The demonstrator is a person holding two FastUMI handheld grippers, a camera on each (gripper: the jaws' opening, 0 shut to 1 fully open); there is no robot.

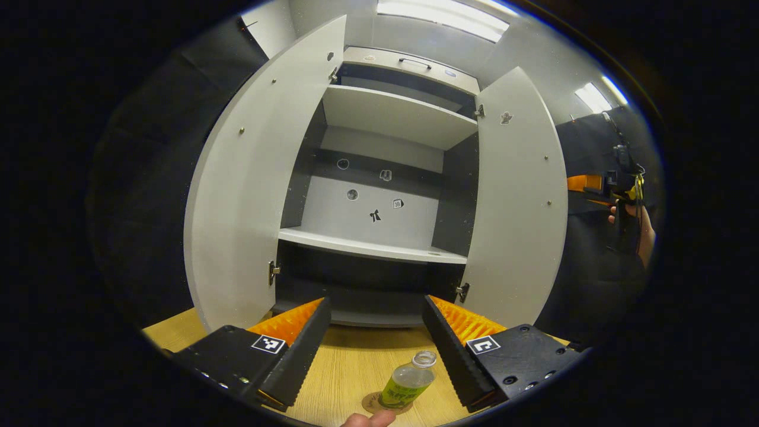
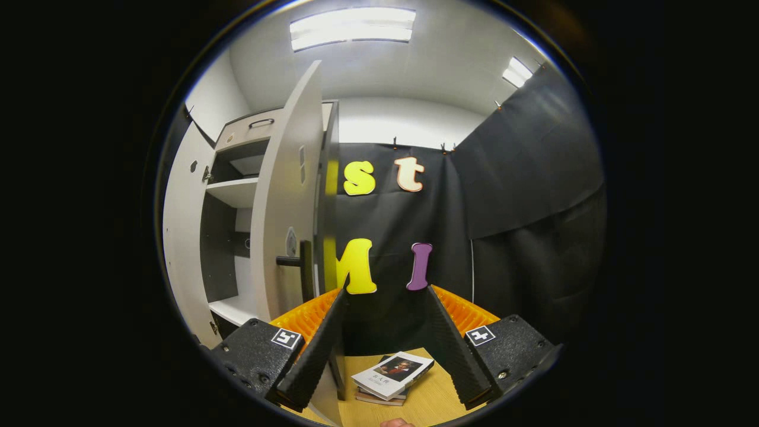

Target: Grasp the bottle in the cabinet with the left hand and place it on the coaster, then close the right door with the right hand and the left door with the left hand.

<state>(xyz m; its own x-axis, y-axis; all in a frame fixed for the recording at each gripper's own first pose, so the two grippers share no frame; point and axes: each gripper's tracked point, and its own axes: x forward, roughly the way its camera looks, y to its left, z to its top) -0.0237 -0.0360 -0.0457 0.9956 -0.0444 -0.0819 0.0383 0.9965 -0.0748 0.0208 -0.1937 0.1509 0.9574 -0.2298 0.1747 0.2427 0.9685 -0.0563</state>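
Bottle [image 1: 409,381] upright on coaster [image 1: 375,404]

A small stack of books [image 2: 392,375] lies on the wooden table [image 2: 433,397] under ceiling lights [image 2: 352,26].

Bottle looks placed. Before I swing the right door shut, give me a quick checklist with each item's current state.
1. Bottle upright on coaster: ok.
2. Left gripper open, clear of bottle: ok.
3. Right gripper open, holding nothing: ok.
4. Right door open, its handle within view of the right gripper: ok.
5. Shelves free of items blocking the doors: ok.
6. Books clear of the door's swing: cannot tell.
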